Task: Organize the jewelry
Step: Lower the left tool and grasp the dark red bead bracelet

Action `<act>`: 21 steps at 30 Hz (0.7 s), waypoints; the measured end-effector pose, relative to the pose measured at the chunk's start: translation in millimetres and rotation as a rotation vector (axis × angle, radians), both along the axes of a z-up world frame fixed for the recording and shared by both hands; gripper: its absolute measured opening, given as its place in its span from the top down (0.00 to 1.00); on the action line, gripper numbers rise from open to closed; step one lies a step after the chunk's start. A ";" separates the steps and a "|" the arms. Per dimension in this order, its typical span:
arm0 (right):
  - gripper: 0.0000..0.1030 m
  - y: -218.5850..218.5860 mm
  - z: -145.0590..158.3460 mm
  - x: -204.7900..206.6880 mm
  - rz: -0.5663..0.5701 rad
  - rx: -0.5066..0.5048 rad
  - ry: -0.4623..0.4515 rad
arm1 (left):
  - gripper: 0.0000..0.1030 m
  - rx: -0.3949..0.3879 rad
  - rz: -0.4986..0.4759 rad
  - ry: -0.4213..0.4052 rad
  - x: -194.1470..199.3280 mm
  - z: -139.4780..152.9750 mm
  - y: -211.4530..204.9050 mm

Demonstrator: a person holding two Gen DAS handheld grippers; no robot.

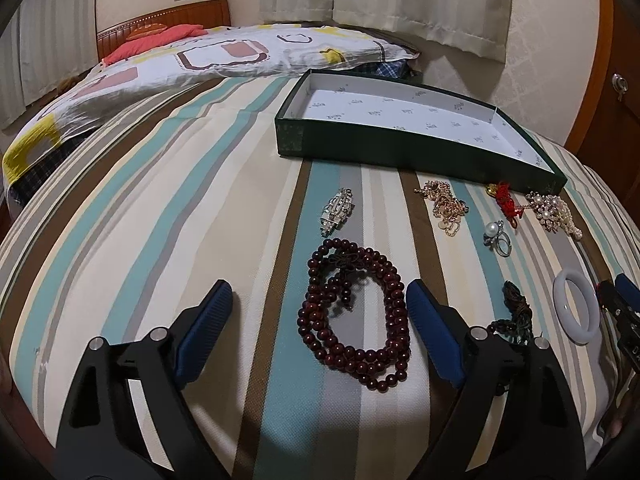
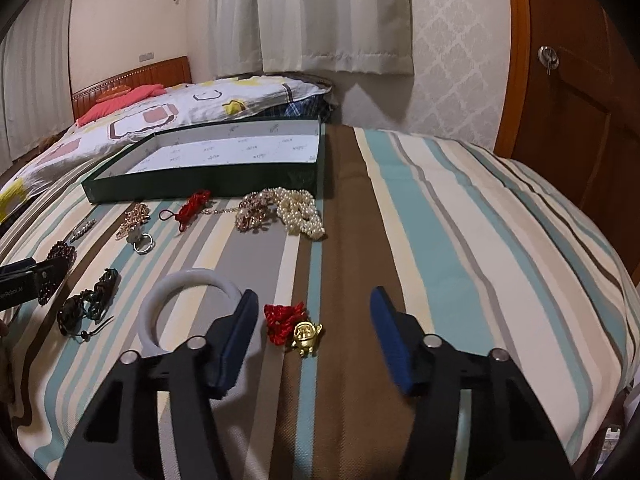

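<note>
Left wrist | green box (image 1: 304,142) bare inside | left gripper (image 1: 320,304) agape | right gripper (image 2: 312,312) agape, grasping nothing

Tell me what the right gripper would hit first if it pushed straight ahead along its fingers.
Most likely the gold charm with the red knot, lying on the striped bedspread between the open fingers of the right gripper. Depth is uncertain; the white bangle sits off to the left.

The right gripper's finger (image 2: 236,340) is covering part of the white bangle (image 2: 188,280); the dark bracelet (image 1: 516,312) is partly hiding behind the left finger.
</note>
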State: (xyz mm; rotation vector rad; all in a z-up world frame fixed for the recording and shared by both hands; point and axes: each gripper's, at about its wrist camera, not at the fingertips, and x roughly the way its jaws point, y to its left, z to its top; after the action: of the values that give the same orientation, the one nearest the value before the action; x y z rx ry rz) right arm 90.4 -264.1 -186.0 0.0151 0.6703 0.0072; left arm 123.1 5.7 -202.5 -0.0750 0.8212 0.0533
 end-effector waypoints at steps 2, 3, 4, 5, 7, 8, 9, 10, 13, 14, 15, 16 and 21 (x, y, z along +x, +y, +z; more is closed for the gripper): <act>0.52 0.7 -1.5 -1.2 0.008 0.003 0.009 | 0.19 0.004 0.005 0.002 -0.3 0.7 0.0; 0.54 1.7 -2.3 -1.7 0.013 0.002 0.014 | 0.21 0.005 0.007 0.001 -0.4 0.3 0.9; 0.56 2.9 -3.2 -2.5 0.021 0.000 0.020 | 0.21 0.007 0.009 0.000 -0.4 0.5 0.9; 0.60 3.6 -3.6 -3.0 0.028 0.001 0.024 | 0.23 0.008 0.010 0.000 -1.1 0.6 0.5; 0.67 5.1 -4.6 -3.7 0.042 0.004 0.034 | 0.27 0.008 0.012 -0.003 -2.1 1.2 0.8; 0.71 5.1 -4.2 -4.0 0.048 0.007 0.034 | 0.28 0.008 0.011 -0.004 -2.7 1.2 0.9; 0.73 6.1 -3.6 -4.0 0.052 0.004 0.037 | 0.30 0.007 0.010 -0.005 -2.8 1.4 0.9; 0.75 8.0 -3.7 -5.5 0.056 -0.001 0.037 | 0.32 0.007 0.009 -0.008 -3.0 1.7 0.7; 0.79 9.2 -3.0 -6.1 0.064 -0.004 0.039 | 0.43 -0.007 0.008 -0.016 -4.3 2.8 2.3; 0.80 9.3 -2.8 -6.2 0.065 -0.005 0.040 | 0.46 -0.014 0.008 -0.020 -4.8 3.0 3.0; 0.82 9.1 -2.4 -5.9 0.065 -0.005 0.040 | 0.49 -0.022 0.008 -0.023 -6.3 3.1 3.5; 0.82 9.4 -1.9 -5.9 0.066 -0.006 0.038 | 0.51 -0.034 0.006 -0.026 -7.0 3.3 5.1; 0.84 11.0 -1.3 -6.0 0.068 -0.008 0.036 | 0.73 -0.057 -0.002 -0.034 -7.5 3.9 6.5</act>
State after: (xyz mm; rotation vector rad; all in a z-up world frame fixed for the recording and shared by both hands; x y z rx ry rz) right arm 84.3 -253.1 -187.3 -0.0152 0.7066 0.0694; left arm 115.6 12.2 -198.6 -0.1284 0.7885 0.0261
